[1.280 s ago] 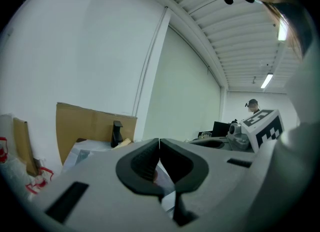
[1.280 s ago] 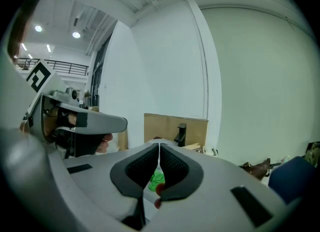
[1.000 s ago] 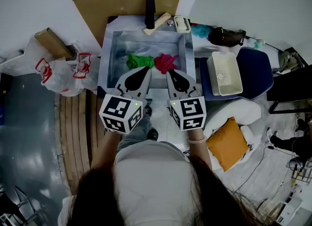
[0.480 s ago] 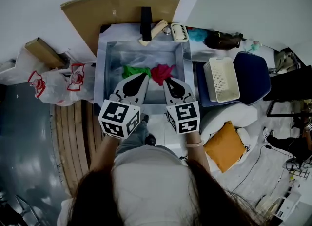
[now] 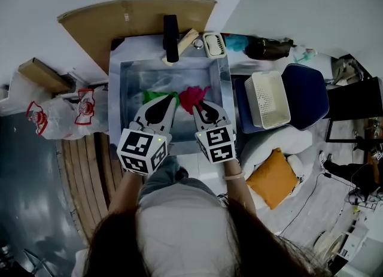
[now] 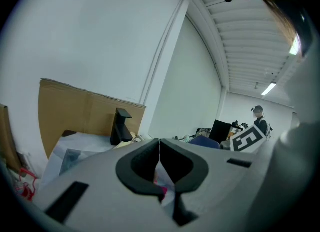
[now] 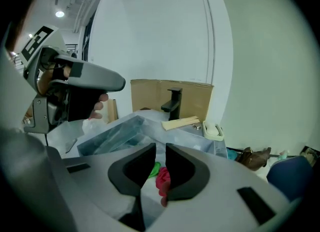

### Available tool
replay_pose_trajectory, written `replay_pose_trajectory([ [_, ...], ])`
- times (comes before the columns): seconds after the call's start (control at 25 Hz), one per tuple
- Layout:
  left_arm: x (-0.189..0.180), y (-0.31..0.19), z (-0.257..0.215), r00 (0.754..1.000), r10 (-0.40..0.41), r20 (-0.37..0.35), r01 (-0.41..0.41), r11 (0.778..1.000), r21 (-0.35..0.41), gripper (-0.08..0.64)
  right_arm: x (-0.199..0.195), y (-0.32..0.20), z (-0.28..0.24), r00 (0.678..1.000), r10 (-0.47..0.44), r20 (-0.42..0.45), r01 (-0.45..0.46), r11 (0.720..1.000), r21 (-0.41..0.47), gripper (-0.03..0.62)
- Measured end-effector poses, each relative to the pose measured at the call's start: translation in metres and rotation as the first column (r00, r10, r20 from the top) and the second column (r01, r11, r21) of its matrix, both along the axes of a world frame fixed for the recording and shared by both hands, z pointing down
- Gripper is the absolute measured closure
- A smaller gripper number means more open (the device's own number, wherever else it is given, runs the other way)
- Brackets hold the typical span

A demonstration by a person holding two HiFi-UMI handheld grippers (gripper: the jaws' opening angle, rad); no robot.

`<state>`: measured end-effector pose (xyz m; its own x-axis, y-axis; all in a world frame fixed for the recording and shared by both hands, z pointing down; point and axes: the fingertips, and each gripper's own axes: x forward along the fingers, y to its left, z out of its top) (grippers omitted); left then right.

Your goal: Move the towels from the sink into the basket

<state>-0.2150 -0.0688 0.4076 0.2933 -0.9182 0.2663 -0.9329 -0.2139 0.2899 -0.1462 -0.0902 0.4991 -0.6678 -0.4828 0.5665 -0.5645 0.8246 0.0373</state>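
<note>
Your right gripper (image 5: 206,106), jaws just opening, is barely parted and empty; that narrow, it may shove the red towel (image 5: 191,96) aside. Your left gripper (image 5: 171,98) is closed, empty.

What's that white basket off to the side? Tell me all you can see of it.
The white basket is a rectangular tub, plastic by its look, its floor full of small holes. It stands upright and empty on a dark blue seat just right of the sink, touching nothing else.
</note>
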Motion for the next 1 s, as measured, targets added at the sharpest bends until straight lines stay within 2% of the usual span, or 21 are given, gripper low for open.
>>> replay_pose_trajectory([
  [0.16,-0.002,-0.014,0.007,1.000,0.018,-0.006,-0.018,1.000,-0.010,0.551,-0.004,-0.011,0.020,0.999,0.001,-0.042,-0.002,1.000,-0.023,0.494],
  [0.56,-0.005,-0.041,0.022,0.998,0.049,-0.029,-0.050,0.998,-0.040,0.551,-0.005,-0.032,0.074,0.986,-0.004,-0.164,-0.010,0.996,-0.086,0.445],
  [1.0,-0.004,-0.058,0.036,0.996,0.077,-0.041,-0.079,0.995,-0.059,0.551,0.001,-0.051,0.131,0.969,0.046,-0.242,-0.086,0.984,-0.158,0.388],
])
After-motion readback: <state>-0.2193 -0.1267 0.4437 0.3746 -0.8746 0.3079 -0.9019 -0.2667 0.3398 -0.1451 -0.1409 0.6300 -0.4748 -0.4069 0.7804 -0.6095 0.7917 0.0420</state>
